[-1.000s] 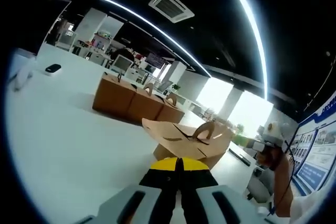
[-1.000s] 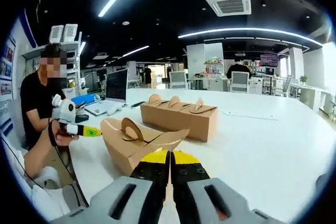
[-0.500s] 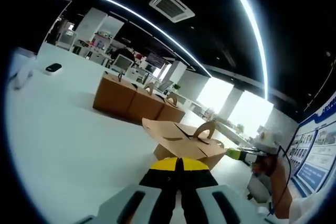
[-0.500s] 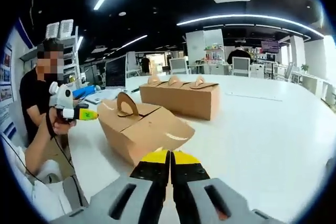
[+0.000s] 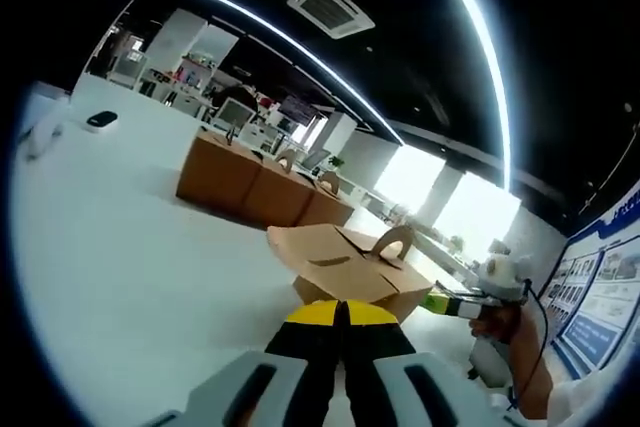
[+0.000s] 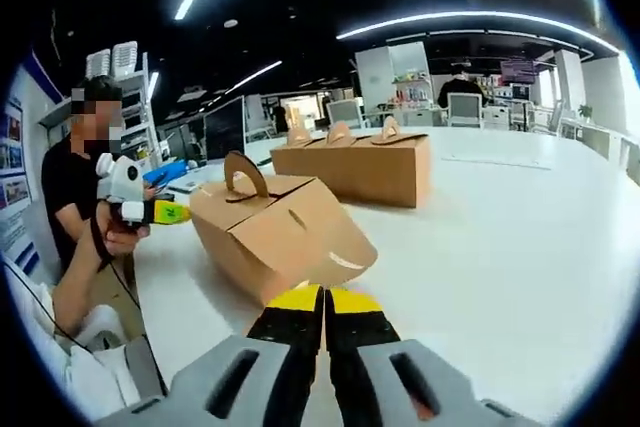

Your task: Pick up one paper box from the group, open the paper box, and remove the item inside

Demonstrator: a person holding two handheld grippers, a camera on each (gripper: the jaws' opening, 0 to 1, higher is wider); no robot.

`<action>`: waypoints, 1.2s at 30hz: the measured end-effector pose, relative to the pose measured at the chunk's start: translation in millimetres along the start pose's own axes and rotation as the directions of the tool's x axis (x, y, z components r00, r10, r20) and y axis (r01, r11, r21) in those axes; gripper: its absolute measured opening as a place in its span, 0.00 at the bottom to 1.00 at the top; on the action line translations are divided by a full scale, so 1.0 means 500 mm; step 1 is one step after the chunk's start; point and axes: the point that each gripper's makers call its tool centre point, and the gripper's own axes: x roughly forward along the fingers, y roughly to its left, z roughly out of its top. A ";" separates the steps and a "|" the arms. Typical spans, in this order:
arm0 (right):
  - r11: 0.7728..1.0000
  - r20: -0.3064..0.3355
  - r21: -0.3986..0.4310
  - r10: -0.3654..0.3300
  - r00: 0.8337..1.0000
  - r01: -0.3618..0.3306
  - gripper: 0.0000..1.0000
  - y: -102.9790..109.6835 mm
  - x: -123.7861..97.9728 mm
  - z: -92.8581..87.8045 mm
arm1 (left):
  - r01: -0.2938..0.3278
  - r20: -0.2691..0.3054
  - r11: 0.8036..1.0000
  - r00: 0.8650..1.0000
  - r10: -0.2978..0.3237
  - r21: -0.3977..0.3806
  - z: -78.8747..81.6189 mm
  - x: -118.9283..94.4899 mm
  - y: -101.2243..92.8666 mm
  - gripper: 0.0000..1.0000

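Note:
A brown paper box (image 5: 345, 262) with a curved handle lies tilted on the white table (image 5: 120, 247), just beyond my left gripper (image 5: 340, 309). Its yellow-tipped jaws are shut on the edge of the box's near flap. In the right gripper view the same box (image 6: 275, 232) shows from its other side. There my right gripper (image 6: 324, 295) is shut on the rounded end of a side flap. The handle stands up on top of the box. What is inside is hidden.
A row of three more paper boxes (image 5: 255, 192) (image 6: 360, 162) stands farther back on the table (image 6: 500, 237). A seated person (image 6: 75, 197) at the table's edge holds a small white device with a yellow-green tip (image 5: 450, 302). A dark flat object (image 5: 100, 119) lies far left.
The box's flaps, spread out flat a second ago, now lie folded down against the box. The right gripper view has come closer to the box. Both grippers stayed shut.

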 end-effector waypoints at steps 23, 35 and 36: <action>0.991 0.117 -0.133 0.036 0.993 -0.020 0.27 0.055 -0.064 0.091 | -0.018 0.156 0.999 0.988 0.010 0.049 0.069 -0.025 0.011 0.27; 0.980 0.207 -0.193 -0.001 0.978 0.042 0.30 0.044 -0.114 0.200 | -0.103 0.303 0.974 0.952 0.038 0.202 0.169 -0.087 -0.018 0.35; 0.977 0.210 -0.207 0.001 0.978 0.043 0.30 0.049 -0.116 0.209 | -0.102 0.310 0.969 0.950 0.028 0.225 0.179 -0.093 -0.030 0.35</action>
